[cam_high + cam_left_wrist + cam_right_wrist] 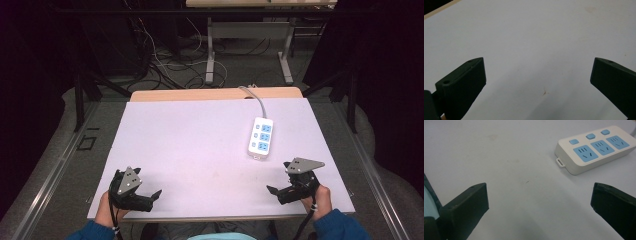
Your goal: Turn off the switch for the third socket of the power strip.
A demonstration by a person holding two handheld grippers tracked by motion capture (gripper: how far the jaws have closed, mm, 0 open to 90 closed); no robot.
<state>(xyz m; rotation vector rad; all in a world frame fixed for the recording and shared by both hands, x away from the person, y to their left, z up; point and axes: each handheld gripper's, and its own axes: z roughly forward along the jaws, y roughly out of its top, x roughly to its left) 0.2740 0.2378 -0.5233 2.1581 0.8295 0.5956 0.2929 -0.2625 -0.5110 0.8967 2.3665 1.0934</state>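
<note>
Strip (261,138) lies flat on table (200,145), just beyond right gripper (278,186), untouched. Both grippers gape empty; left gripper (156,196) sits well apart.

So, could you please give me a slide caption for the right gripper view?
Open right gripper above the white table, facing a power strip with three blue sockets.

White sheet (200,145) covers worktop (200,94), wood edge showing at far side. Behind: cable tangle (165,60) on floor, grey desk legs (210,50), dark surrounds.
</note>
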